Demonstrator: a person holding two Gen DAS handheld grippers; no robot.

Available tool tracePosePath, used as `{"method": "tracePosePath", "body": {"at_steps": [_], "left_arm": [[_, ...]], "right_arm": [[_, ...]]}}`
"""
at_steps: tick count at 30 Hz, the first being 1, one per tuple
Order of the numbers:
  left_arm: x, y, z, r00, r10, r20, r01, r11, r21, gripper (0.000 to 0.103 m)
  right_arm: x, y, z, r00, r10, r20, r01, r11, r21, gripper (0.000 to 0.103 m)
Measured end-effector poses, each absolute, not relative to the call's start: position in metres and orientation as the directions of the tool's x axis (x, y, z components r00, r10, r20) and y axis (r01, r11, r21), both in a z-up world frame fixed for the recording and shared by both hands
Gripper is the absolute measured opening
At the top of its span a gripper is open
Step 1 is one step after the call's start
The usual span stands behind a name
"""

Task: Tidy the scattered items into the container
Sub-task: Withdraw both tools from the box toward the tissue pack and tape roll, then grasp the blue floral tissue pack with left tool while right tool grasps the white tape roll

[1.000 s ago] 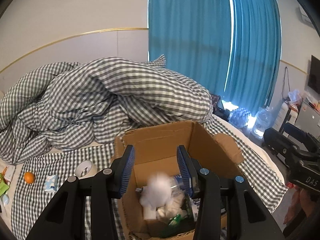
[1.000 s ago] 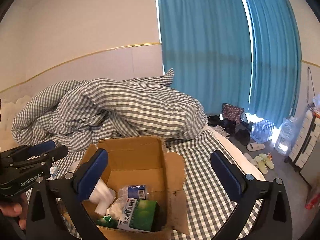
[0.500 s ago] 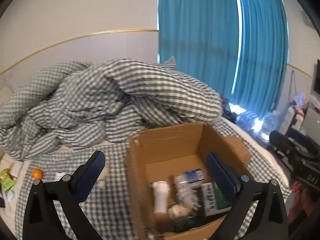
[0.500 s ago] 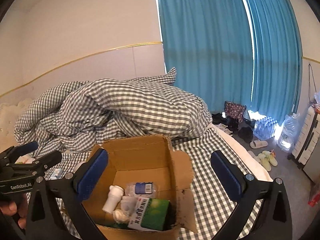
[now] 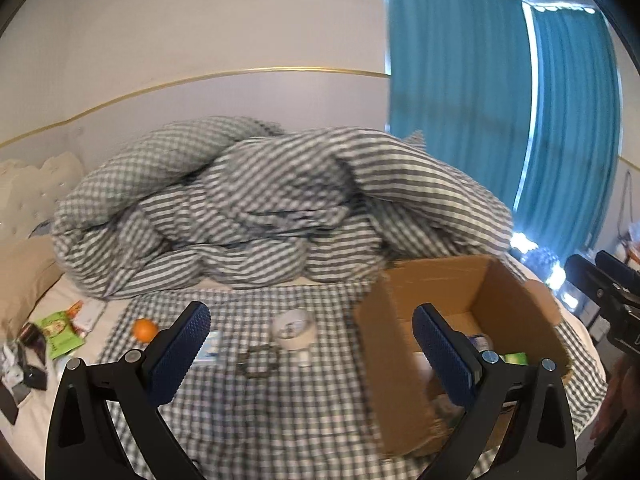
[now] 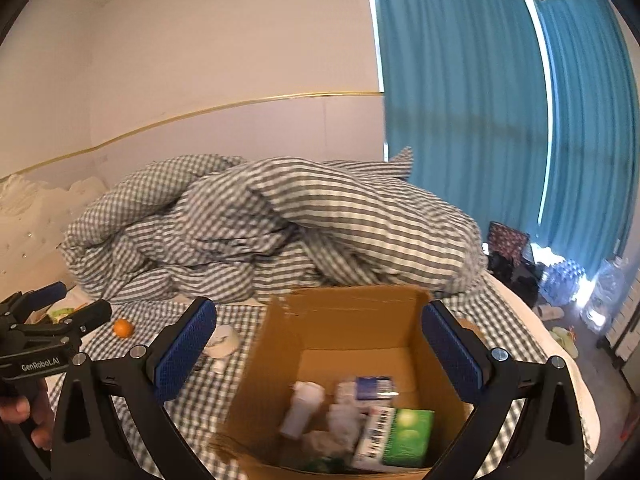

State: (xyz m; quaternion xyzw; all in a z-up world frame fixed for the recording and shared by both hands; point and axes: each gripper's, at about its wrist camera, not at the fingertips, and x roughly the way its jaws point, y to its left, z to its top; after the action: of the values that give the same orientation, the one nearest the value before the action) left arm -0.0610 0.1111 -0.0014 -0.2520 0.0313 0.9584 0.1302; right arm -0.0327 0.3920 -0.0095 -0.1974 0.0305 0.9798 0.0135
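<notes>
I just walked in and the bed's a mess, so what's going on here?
A person holds a gripper in each hand and is clearing bits off the bed into a cardboard box. The left gripper has just been opening, nothing between its fingers, and faces an orange, a tape roll and other small things on the checked sheet. The right gripper is open and empty over the box, which already holds a white bottle and a green carton.

A rumpled grey-checked duvet (image 6: 276, 232) is lying heaped across the bed (image 5: 312, 420) at twelve o'clock. Behind it, a pale wall (image 6: 224, 56) is carrying a thin gold trim line (image 6: 240, 105). Teal curtains (image 6: 480, 112) are hanging at two o'clock, daylight leaking through their gap. A white tufted headboard (image 6: 28, 224) is showing at nine o'clock. Water bottles (image 6: 564, 276) are standing on the floor at three o'clock.
</notes>
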Motion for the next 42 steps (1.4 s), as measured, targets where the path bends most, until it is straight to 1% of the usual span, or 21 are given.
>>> {"method": "tracePosePath", "body": {"at_steps": [10,16,20,27,30,33,38,42], "left_arm": [[-0.080,0.012,-0.007,-0.857,0.118,-0.501,-0.113,-0.993,-0.040,0.103],[-0.089,-0.032,-0.020,-0.852,0.075,-0.518,-0.049,-0.997,-0.064,0.103],[-0.101,-0.049,-0.034,-0.837,0.061,-0.544,-0.029,-0.997,-0.067,0.103],[-0.126,-0.056,-0.068,-0.816,0.054,-0.576,-0.055,-0.998,-0.015,0.103],[-0.140,-0.052,-0.082,-0.804,0.078,-0.589,-0.085,-0.996,-0.017,0.103],[-0.159,-0.046,-0.098,-0.777,0.099,-0.622,-0.103,-0.994,-0.029,0.103],[-0.184,-0.028,-0.123,-0.759,0.104,-0.642,-0.123,-0.992,-0.015,0.103],[-0.205,-0.015,-0.146,-0.741,0.112,-0.662,-0.142,-0.990,-0.008,0.103]], "right_arm": [[-0.052,0.315,-0.010,-0.915,-0.085,-0.393,0.077,-0.996,0.037,0.103],[-0.067,0.275,-0.021,-0.897,-0.130,-0.422,0.135,-0.991,0.018,0.103],[-0.081,0.257,-0.035,-0.876,-0.161,-0.454,0.166,-0.986,0.028,0.103],[-0.112,0.234,-0.062,-0.847,-0.169,-0.503,0.180,-0.983,0.027,0.103],[-0.124,0.225,-0.074,-0.833,-0.175,-0.524,0.190,-0.981,0.027,0.103],[-0.136,0.218,-0.085,-0.821,-0.181,-0.541,0.201,-0.979,0.022,0.103],[-0.164,0.211,-0.107,-0.797,-0.155,-0.583,0.212,-0.977,-0.030,0.103],[-0.187,0.214,-0.125,-0.768,-0.175,-0.616,0.216,-0.976,0.007,0.103]]}}
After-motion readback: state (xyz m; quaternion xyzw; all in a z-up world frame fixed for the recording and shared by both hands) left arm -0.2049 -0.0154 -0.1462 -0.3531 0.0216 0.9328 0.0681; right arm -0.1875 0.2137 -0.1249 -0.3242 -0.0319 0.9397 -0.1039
